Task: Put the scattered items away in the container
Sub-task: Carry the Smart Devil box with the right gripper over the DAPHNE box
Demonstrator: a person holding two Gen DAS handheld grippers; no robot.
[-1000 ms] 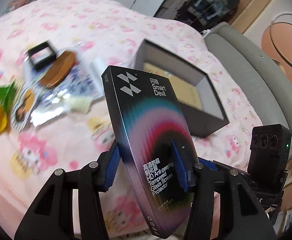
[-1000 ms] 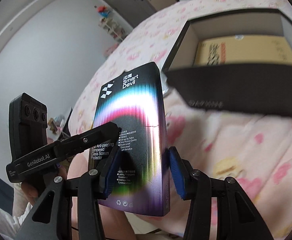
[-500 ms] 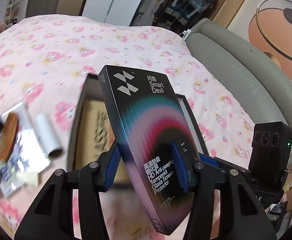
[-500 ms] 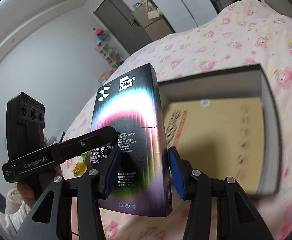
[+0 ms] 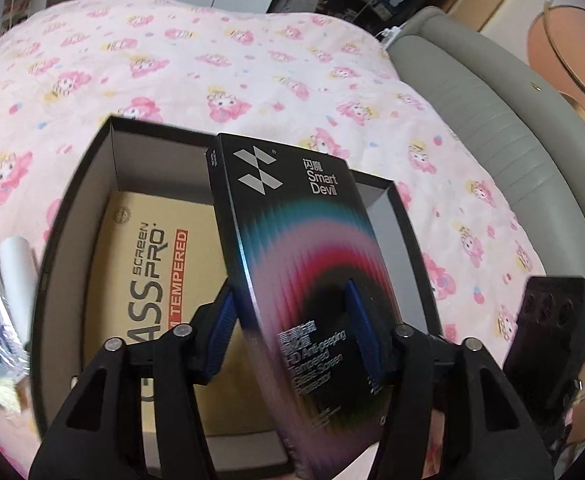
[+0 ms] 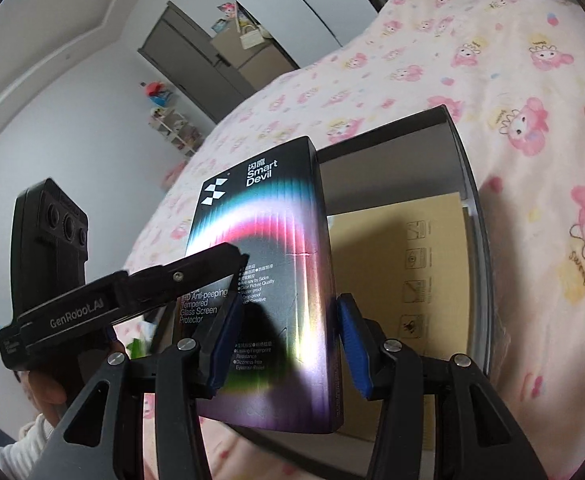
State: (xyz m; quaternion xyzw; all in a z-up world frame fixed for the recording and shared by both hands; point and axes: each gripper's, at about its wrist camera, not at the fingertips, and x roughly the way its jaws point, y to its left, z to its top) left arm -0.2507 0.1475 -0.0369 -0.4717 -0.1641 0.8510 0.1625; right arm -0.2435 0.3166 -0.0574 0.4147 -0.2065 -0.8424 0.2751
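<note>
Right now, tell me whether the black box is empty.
Not empty: a tan packet lies flat on the floor of the black box.

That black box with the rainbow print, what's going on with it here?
A person is tidying a bed with a handheld gripper in each hand. The left gripper is clamped on the screen protector box, holding it upright over the open black container on the pink bedsheet. A tan package already lies flat inside. The right gripper brackets the same box, though whether it grips it is unclear. A white roll and other bits lie outside.
</note>
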